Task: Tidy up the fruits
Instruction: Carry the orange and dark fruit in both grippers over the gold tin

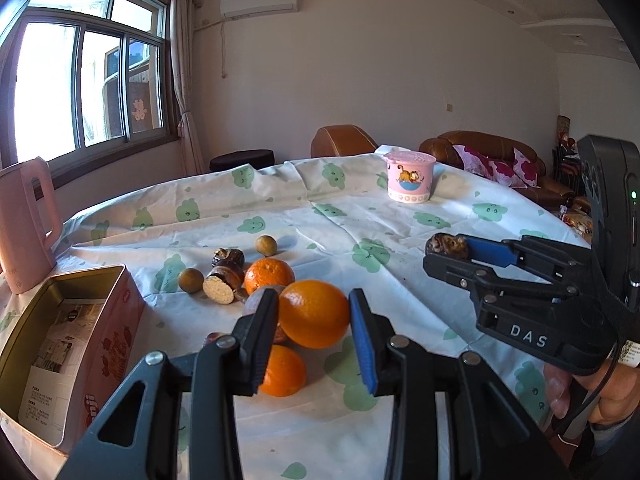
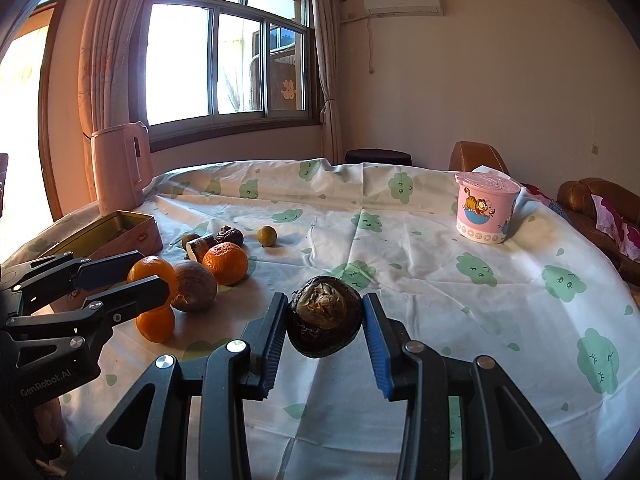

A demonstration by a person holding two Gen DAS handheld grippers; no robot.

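Orange and smooth-skinned, a round orange (image 1: 314,314) sits clamped between the blue ribbed pads of the left gripper (image 1: 314,334), lifted just above the other fruit on the cloud-print tablecloth (image 1: 400,248); being nearly spherical, it shows no clear long axis. The left gripper tilts gently downward over the pile. Beside it, the right gripper (image 2: 325,330) also slopes down and is closed on a dark, wrinkled fruit (image 2: 324,322), possibly a dried passion fruit, with its cracked, paler face turned toward the camera. A hand (image 1: 592,396) grasps the right gripper's handle. An open gold-lined tin box (image 1: 60,344) stands at the left, near a second orange (image 1: 269,274).
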